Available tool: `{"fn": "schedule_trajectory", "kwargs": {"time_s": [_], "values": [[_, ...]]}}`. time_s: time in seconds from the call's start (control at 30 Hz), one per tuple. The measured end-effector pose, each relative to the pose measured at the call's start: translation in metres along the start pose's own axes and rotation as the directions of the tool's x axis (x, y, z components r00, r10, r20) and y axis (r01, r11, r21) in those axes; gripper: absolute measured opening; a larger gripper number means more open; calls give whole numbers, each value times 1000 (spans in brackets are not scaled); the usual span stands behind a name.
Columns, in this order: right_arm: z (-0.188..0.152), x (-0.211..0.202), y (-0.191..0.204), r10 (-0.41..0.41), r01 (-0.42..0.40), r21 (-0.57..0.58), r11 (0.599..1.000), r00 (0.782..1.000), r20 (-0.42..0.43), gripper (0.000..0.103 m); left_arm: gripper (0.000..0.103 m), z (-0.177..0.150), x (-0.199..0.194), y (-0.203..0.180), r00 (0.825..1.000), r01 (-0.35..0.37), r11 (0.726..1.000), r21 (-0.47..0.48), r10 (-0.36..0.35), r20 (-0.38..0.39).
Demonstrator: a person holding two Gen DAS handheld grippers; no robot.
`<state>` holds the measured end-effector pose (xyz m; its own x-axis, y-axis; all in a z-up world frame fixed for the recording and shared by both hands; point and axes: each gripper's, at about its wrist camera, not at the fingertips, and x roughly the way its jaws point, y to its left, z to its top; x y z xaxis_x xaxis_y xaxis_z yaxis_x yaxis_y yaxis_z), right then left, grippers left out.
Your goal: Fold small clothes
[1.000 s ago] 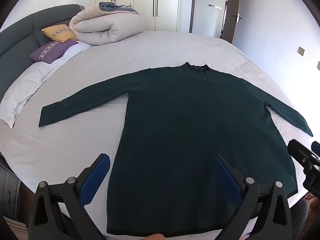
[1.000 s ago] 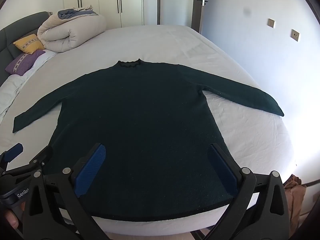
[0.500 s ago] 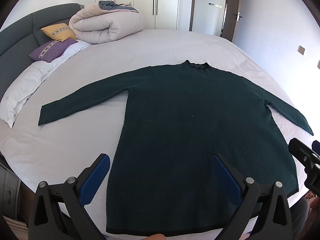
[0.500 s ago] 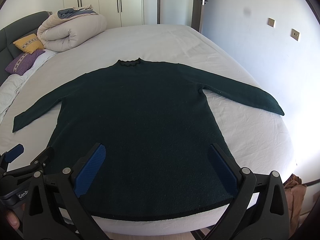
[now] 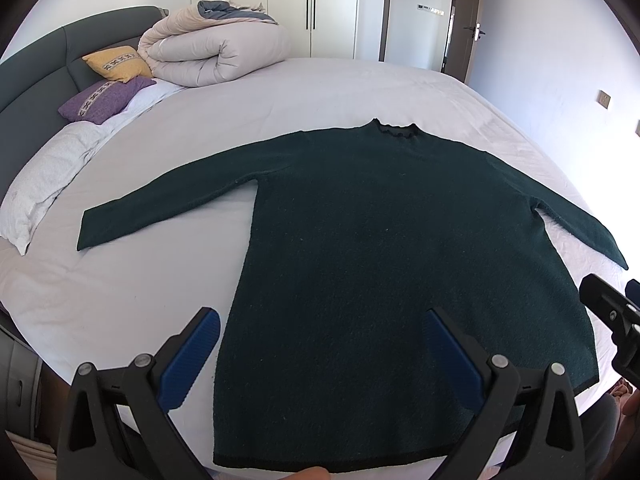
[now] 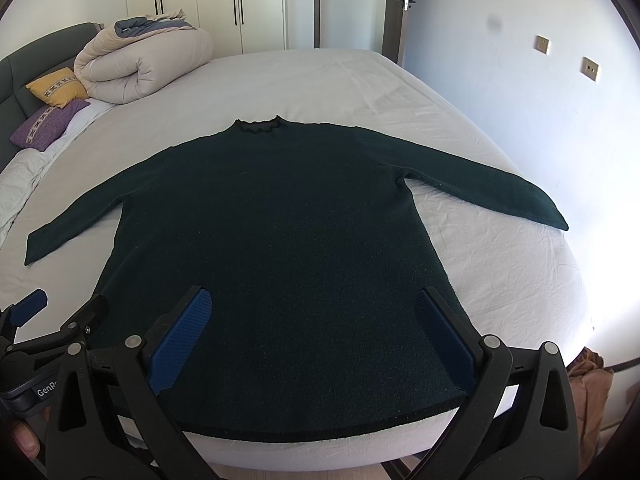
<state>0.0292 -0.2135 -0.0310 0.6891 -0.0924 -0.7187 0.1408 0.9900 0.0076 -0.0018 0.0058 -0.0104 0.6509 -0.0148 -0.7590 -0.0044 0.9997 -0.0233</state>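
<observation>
Fuzzy dark-green knit sweater (image 5: 384,248) flat on white bed sheet (image 5: 120,300) (both hand-held grippers (image 5: 320,356) (image 6: 316,328) wide apart, empty).

Only legible lettering: white "GenR", cut off by black finger in front, printed on dark body of left hand-held gripper (image 6: 60,312), low at left edge of right wrist view. Rest of word hidden. No other readable text, label, number or brand in either view. Small wall plates and panel beside door too small and blurred to read. Woven bands on cushions carry pattern only, no letters.
</observation>
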Motion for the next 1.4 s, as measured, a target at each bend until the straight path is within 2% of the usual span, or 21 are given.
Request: {"fn": "schedule_trajectory", "kwargs": {"time_s": [1.4], "values": [[-3, 5, 4, -7, 7, -11, 1000, 1000, -7, 103, 103, -4, 2, 5, 1000, 7, 1000, -3, -7, -8]]}}
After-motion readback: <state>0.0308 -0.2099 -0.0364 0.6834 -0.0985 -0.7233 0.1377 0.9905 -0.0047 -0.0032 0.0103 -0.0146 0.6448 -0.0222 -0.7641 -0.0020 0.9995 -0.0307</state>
